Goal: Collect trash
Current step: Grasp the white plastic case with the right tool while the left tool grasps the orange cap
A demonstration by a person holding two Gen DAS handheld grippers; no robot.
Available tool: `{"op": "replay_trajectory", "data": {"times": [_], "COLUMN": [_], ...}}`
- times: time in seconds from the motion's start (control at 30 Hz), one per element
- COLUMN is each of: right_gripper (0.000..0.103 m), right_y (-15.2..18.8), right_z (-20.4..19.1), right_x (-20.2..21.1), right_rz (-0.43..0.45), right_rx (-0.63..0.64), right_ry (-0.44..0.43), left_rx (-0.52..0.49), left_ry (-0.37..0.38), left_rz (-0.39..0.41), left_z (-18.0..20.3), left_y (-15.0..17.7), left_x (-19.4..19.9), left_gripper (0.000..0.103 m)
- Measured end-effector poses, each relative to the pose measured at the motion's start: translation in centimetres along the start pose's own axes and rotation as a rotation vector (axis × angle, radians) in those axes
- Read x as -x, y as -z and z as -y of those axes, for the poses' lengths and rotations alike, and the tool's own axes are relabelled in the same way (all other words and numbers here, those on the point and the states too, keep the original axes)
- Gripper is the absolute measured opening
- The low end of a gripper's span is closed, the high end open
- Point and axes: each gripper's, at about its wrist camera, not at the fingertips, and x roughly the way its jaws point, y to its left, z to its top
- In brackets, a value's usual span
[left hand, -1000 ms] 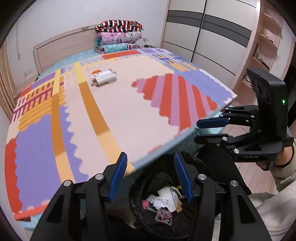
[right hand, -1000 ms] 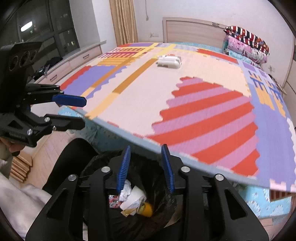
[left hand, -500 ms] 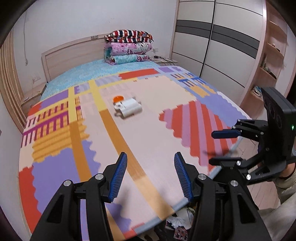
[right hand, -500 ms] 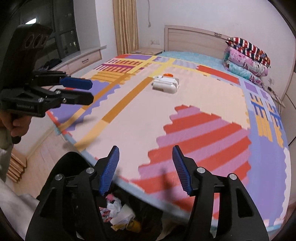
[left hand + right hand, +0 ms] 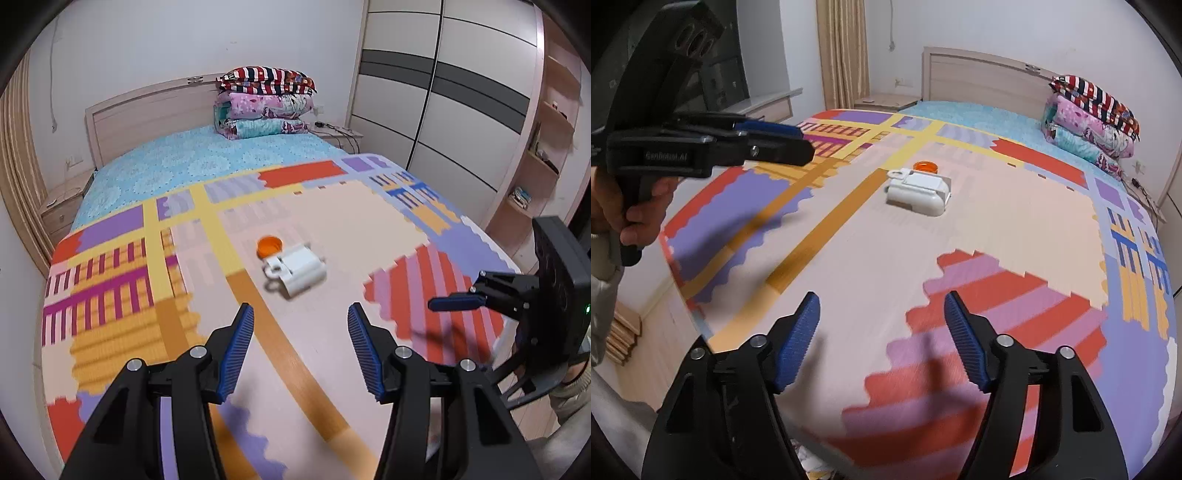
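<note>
A white plastic container [image 5: 299,271] lies on its side in the middle of the colourful foam mat [image 5: 122,325] on the bed, with an orange cap [image 5: 269,246] just behind it. My left gripper [image 5: 301,350] hovers open over the mat's near part, well short of the container, with nothing between its fingers. In the right wrist view the container [image 5: 919,190] and cap [image 5: 926,166] lie far ahead of my right gripper [image 5: 882,332], whose jaws are opening and empty. The left gripper [image 5: 775,140] shows at upper left, held by a hand [image 5: 639,210]. The right gripper [image 5: 458,302] shows at the right.
Folded quilts [image 5: 264,103] are stacked by the headboard. A wardrobe [image 5: 443,110] and open shelves [image 5: 546,129] stand to the right of the bed, and a curtain [image 5: 842,55] hangs to its left. A sliver of trash [image 5: 807,461] shows below the mat's near edge.
Both grippers have moved from above the black trash bin forward and up over the bed. The bin has dropped out of view. The right jaws have spread wider.
</note>
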Motion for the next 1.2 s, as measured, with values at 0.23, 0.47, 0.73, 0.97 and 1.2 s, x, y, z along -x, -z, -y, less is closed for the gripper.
{"op": "replay_trajectory", "data": {"times": [0.23, 0.47, 0.73, 0.97, 1.2], "right_gripper": [0.072, 0.073, 0.073, 0.073, 0.064], "right_y": [-2.7, -5.6, -7.2, -8.0, -8.0], "right_z": [1.1, 1.6, 1.9, 2.2, 3.2], "right_x": [-2.3, -5.5, -9.1, -10.1, -10.1], "right_rz": [-0.002, -0.042, -0.082, -0.066, -0.041], "right_rx": [-0.016, 0.001, -0.038, -0.076, -0.113], "right_ry": [-0.002, 0.024, 0.041, 0.082, 0.089], "left_rx": [0.015, 0.002, 0.027, 0.013, -0.009], "left_ry": [0.009, 0.000, 0.008, 0.006, 0.011], "left_rz": [-0.037, -0.074, -0.097, -0.098, -0.105], "left_z": [-3.0, -4.9, -6.8, -7.3, -6.9], "left_y": [-1.9, -2.6, -2.6, -3.4, -3.7], "left_x": [-3.4, -6.3, -8.4, -9.4, -10.0], "left_gripper": [0.051, 0.051, 0.051, 0.051, 0.051]}}
